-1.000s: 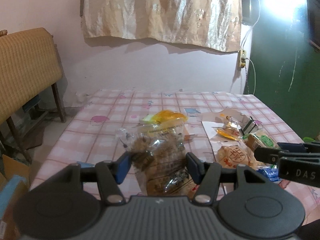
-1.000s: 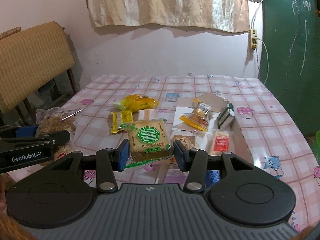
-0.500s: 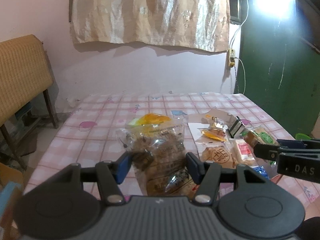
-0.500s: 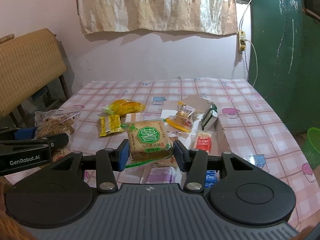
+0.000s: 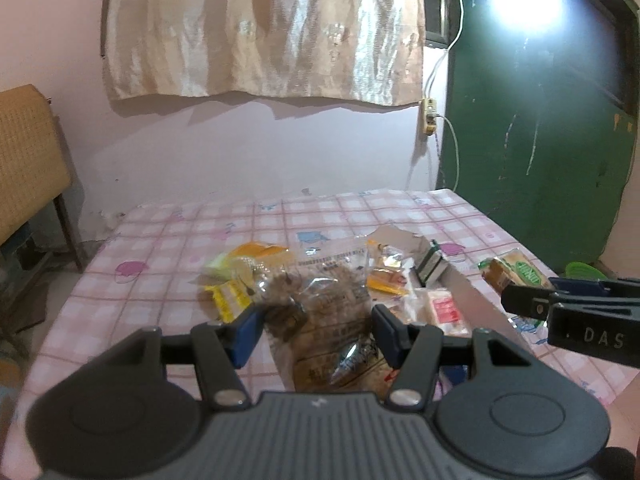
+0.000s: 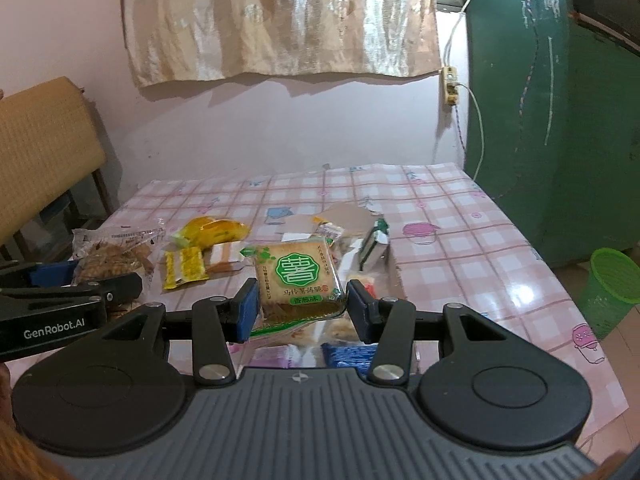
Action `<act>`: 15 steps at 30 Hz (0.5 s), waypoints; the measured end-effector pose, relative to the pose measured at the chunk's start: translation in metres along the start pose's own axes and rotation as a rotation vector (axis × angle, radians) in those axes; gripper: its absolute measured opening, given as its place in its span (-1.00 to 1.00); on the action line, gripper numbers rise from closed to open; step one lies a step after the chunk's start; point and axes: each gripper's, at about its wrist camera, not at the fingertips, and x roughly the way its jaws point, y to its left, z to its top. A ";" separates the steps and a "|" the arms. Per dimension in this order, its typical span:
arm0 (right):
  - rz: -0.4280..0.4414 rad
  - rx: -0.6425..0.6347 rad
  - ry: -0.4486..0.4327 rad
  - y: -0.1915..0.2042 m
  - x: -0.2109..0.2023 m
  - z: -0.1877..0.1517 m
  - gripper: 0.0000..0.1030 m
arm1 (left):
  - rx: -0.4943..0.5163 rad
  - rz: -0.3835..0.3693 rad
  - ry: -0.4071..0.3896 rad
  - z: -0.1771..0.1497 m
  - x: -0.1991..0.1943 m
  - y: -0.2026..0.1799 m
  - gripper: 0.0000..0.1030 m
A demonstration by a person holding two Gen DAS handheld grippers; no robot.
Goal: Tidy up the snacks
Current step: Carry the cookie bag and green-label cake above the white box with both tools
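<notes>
Holding steady grips, both claws have drifted sideways over the last second, the snack pile sliding left in their views. The left claw stays clamped on a clear bag of brown snacks; the right claw stays closed on a green-labelled potato cracker pack. Both packs look lifted and in transit, probably toward sorting spots. Ahead of the claws, loose packets litter the pink checked surface; beyond hang a curtain and a green door.
</notes>
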 end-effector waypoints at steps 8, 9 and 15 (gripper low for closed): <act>-0.044 0.030 -0.012 -0.015 -0.010 -0.004 0.14 | 0.009 -0.034 -0.003 0.005 0.005 -0.015 0.14; -0.048 0.032 -0.013 -0.017 -0.011 -0.005 0.14 | 0.010 -0.037 -0.003 0.005 0.006 -0.017 0.14; -0.059 0.045 -0.013 -0.022 -0.017 -0.008 0.14 | 0.024 -0.057 -0.005 0.006 0.007 -0.026 0.14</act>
